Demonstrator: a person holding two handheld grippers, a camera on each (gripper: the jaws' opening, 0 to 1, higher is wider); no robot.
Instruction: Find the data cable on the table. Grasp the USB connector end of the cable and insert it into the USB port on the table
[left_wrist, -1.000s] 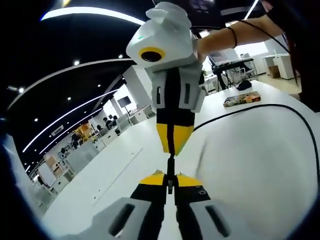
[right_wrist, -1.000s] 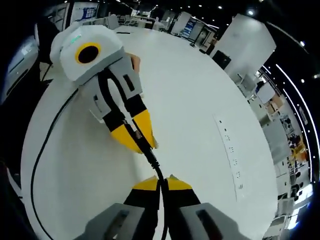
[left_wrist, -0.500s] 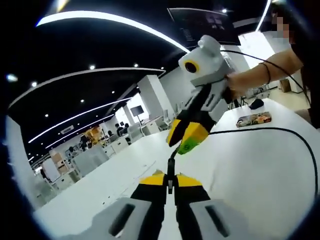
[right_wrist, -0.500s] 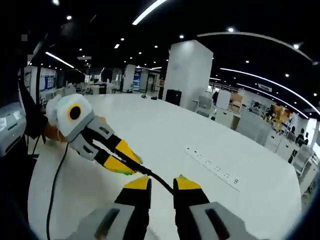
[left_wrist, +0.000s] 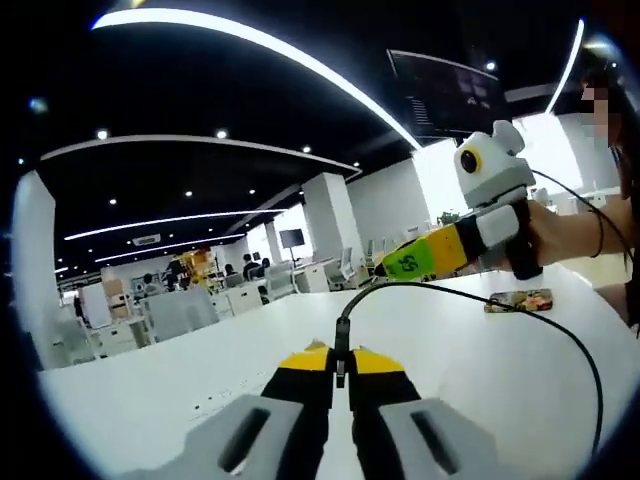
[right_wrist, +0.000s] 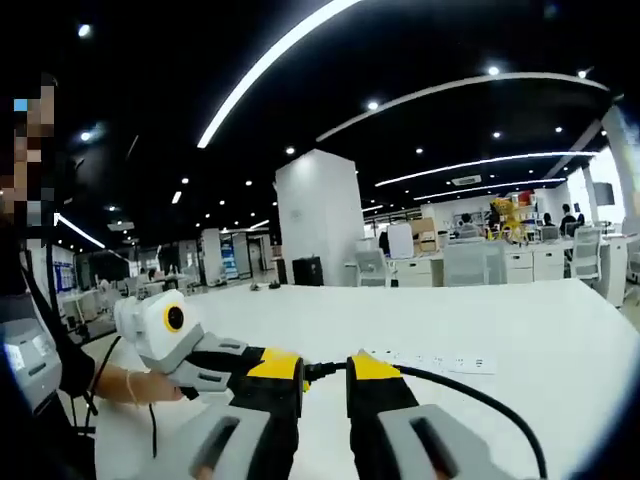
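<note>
A black data cable (left_wrist: 470, 292) rises from my left gripper (left_wrist: 341, 358), which is shut on its end. From there it arcs right over the white table (left_wrist: 480, 370) and drops down the right side. My right gripper (left_wrist: 388, 268) hovers off to the upper right, apart from the cable. In the right gripper view my right gripper (right_wrist: 325, 368) stands open. The left gripper (right_wrist: 296, 369) comes in from the left beside it, still holding the cable (right_wrist: 480, 397), which trails off right. A white strip of ports (right_wrist: 432, 361) lies flat on the table (right_wrist: 560, 330) just beyond.
A flat colourful phone-like object (left_wrist: 518, 300) lies on the table at the far right. A person's hand (left_wrist: 560, 235) holds the right gripper, and another hand (right_wrist: 130, 385) holds the left. Desks, chairs and a white pillar (right_wrist: 316, 215) stand far behind.
My right gripper, shut on the cable a second ago, has opened and drawn back from the left gripper. Both cameras have tilted up to a level view of the room.
</note>
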